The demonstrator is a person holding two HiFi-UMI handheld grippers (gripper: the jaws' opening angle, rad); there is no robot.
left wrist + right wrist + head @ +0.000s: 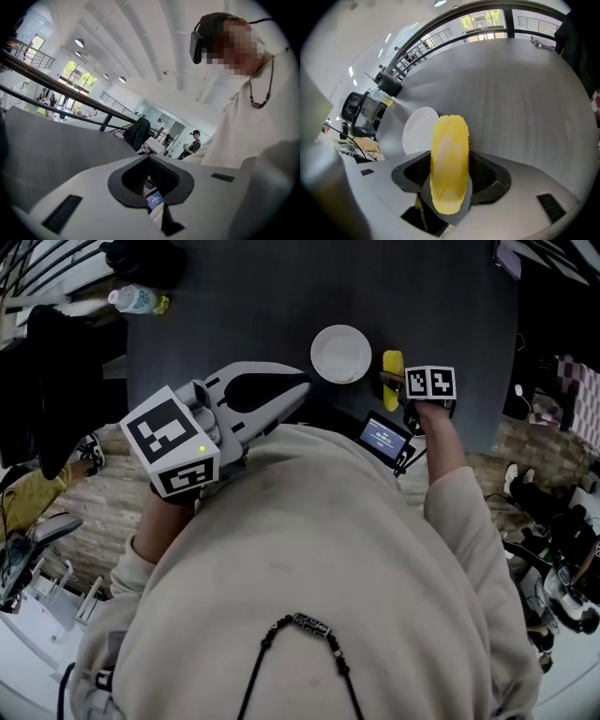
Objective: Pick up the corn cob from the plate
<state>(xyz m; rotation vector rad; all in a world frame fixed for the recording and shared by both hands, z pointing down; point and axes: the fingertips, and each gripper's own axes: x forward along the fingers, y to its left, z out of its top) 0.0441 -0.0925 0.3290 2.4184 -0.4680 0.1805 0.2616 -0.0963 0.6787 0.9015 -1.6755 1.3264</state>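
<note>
My right tongs point(450, 157) are pinching the corn cob point(450, 171). In the right gripper view the yellow cob stands between the two dark pads, with its lower part clamped and most of its length sticking out past the tips. The white plate point(341, 353) is bare. In the head view the cob sits just to its right, over the dark desk point(281, 296), so I judge the pick to be essentially made. I cannot tell how far the cob is off the desk.

My left tongs point(302, 388) are pressed together on nothing. They are held up near my chest on the near left, well apart from the plate.

The main risk I see is the grip itself. The pads hold only one end of the cob, and the free end is long, so a quick swing or a tilt of my wrist could lever it around in the pads or let it slide out. Its rounded, ridged surface looks like it gives the pads little flat area to bite on. If I ease the squeeze at all, it would likely drop onto the desk and roll. The plate is close on the left, so a careless sideways move could knock it.
</note>
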